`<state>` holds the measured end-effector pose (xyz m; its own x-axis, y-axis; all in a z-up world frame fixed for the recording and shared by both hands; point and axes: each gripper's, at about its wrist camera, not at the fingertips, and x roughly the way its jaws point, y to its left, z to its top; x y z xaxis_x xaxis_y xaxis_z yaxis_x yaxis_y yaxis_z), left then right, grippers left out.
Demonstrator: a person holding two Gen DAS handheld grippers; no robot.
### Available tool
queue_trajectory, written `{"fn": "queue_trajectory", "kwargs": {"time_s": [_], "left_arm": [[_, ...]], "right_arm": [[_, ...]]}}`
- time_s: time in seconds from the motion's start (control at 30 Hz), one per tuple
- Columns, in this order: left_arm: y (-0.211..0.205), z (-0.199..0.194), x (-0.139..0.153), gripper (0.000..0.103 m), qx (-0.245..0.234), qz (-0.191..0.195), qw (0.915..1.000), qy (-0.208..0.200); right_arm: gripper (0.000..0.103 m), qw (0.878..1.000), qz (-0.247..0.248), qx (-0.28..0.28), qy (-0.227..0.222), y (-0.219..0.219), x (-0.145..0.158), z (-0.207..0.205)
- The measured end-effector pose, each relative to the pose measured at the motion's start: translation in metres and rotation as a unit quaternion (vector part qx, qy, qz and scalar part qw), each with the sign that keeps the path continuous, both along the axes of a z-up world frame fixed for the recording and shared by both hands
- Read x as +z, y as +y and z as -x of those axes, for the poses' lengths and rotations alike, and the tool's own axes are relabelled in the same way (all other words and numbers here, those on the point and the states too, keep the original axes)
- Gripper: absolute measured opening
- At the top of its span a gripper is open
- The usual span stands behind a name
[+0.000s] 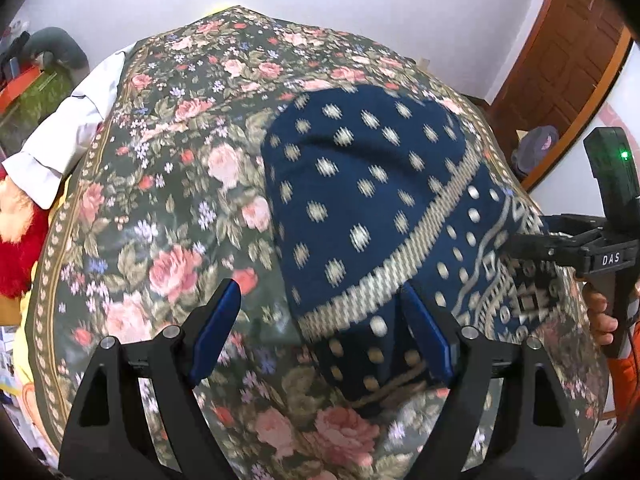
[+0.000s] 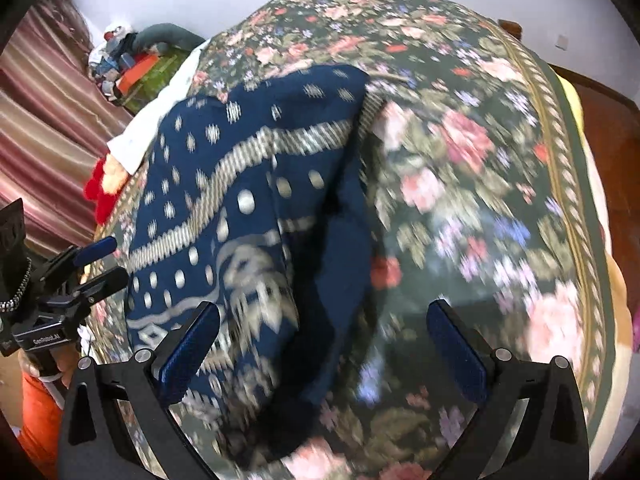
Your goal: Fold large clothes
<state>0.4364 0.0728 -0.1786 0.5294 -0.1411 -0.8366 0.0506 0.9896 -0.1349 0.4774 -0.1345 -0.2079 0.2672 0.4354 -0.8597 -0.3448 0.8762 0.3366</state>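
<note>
From the left wrist, the left gripper hangs spread wide over the near corner of a navy patterned cloth lying folded on a floral bedspread, its pads clear of the fabric.

From the right wrist, the right gripper is likewise spread, above the cloth's near edge, gripping nothing.

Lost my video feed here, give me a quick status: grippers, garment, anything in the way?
Left gripper open, right gripper open, both empty. Navy patterned cloth lies on the floral bedspread. White garment at the bed's far edge, apart.
</note>
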Motion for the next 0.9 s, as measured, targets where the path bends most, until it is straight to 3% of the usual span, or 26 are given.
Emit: {"fn": "queue_trajectory", "kwargs": {"time_s": [0.1, 0.3, 0.4, 0.6, 0.8, 0.9], "left_arm": [[0.008, -0.016, -0.006, 0.082, 0.002, 0.018, 0.9998, 0.007], [0.026, -0.053, -0.031, 0.091, 0.011, 0.108, 0.9933, 0.040], [0.033, -0.068, -0.048, 0.095, 0.009, 0.158, 0.9858, 0.058], [0.039, -0.089, -0.074, 0.099, -0.008, 0.241, 0.9669, 0.084], [0.041, -0.107, -0.095, 0.100, -0.010, 0.307, 0.9460, 0.104], [0.041, -0.109, -0.096, 0.093, -0.022, 0.316, 0.9434, 0.097]], "right_arm": [[0.103, 1.000, 0.003, -0.002, 0.007, 0.012, -0.009, -0.020], [0.103, 0.998, -0.037, 0.014, 0.044, 0.026, -0.035, -0.050], [0.103, 0.996, -0.071, 0.022, 0.059, 0.028, -0.045, -0.060], [0.103, 0.993, -0.090, 0.045, 0.053, 0.042, -0.051, -0.069], [0.102, 0.993, -0.098, 0.050, 0.038, 0.060, -0.054, -0.077], [0.095, 0.993, -0.097, 0.055, 0.040, 0.064, -0.052, -0.079]]}}
